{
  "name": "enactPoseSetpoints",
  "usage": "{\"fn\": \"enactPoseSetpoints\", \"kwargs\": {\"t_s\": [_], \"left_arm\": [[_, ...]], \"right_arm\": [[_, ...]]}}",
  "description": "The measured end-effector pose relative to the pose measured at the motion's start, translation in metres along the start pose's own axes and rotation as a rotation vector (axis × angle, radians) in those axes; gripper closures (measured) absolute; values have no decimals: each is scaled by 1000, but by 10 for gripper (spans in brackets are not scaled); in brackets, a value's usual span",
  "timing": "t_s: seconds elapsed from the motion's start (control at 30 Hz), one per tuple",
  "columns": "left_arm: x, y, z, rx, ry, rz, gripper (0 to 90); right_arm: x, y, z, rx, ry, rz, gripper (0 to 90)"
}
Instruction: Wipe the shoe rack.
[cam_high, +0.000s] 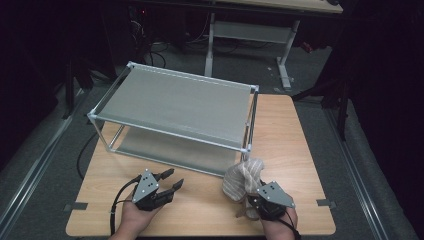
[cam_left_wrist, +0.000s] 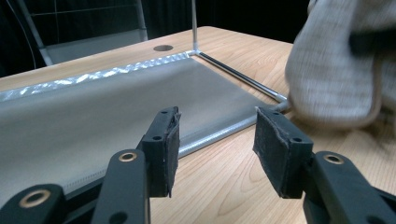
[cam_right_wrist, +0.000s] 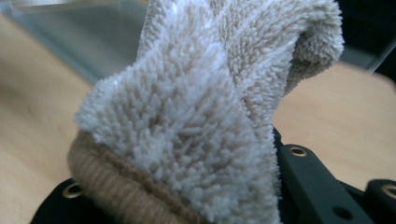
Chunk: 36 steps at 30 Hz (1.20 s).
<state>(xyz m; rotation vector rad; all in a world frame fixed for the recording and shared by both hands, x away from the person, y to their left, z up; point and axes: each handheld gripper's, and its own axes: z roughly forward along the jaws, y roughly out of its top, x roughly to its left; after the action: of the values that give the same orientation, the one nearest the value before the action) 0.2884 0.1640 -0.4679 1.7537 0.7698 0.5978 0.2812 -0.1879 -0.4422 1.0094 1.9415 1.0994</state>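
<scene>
Right claw (cam_high: 248, 196): clamped on a bunched beige towel (cam_high: 241, 179); in the right gripper view the pile bulges up between the black jaws and hides the pads.
Towel, place: near the right front of the tabletop (cam_high: 295, 150), just before the front right post of the shelf frame (cam_high: 248, 127), its top close to that post; whether they touch I cannot tell.
Towel, axis: gathered into a lump that stands up from the claw, its long axis running from the grip up and away from the person, the folded top pointing toward the frame.
Towel, surface: fluffy pale pile with a ribbed tan hem (cam_right_wrist: 116, 186) at the bottom beside the jaws; faint stripes in the high view.
Left claw (cam_high: 170, 181): jaws standing moderately apart with nothing between them, both pads bare in the left gripper view.
Left claw, place: low over the tabletop at the left front, aimed at the front edge of the lower grey panel (cam_left_wrist: 93, 112), apart from it.
Shelf frame: thin metal rods with two grey fabric levels, standing across the rear half of the tabletop.
Seen from the left claw: the towel hangs at the right, by the frame's lower corner rod (cam_left_wrist: 243, 77).
</scene>
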Motion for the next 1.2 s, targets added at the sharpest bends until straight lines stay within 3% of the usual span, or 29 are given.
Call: {"fn": "enactPoseSetpoints", "kwargs": {"t_s": [0.1,0.13,0.17,0.3,0.4,0.7,0.77,0.83,0.87,1.0,1.2], "left_arm": [[1,-2,-5,2,12,0,504],[1,-2,-5,2,12,0,504],[3,-3,-10,-2,22,-6,503],[6,-5,-16,-5,37,-17,498],[7,-6,-18,-7,44,-25,495],[7,-3,-14,-22,32,-22,479],[6,-2,-11,-26,26,-21,475],[5,-1,-9,-27,18,-17,474],[5,0,-7,-28,14,-14,474],[3,1,-3,-27,0,-5,473],[1,2,-1,-27,-3,1,472]], "right_arm": [[-3,14,-11,-85,-19,23,670],[-3,14,-11,-85,-19,23,670],[-5,22,-17,-136,-30,22,669],[-7,31,-21,-182,-37,25,667],[-8,30,-15,-165,-31,20,665],[-7,5,8,-18,0,14,662],[-5,-11,20,83,30,1,660],[-5,-15,22,103,37,-1,660],[-7,-22,25,143,42,1,659],[-21,-26,19,152,-7,23,658],[-56,-26,-1,96,-150,117,660]]}}
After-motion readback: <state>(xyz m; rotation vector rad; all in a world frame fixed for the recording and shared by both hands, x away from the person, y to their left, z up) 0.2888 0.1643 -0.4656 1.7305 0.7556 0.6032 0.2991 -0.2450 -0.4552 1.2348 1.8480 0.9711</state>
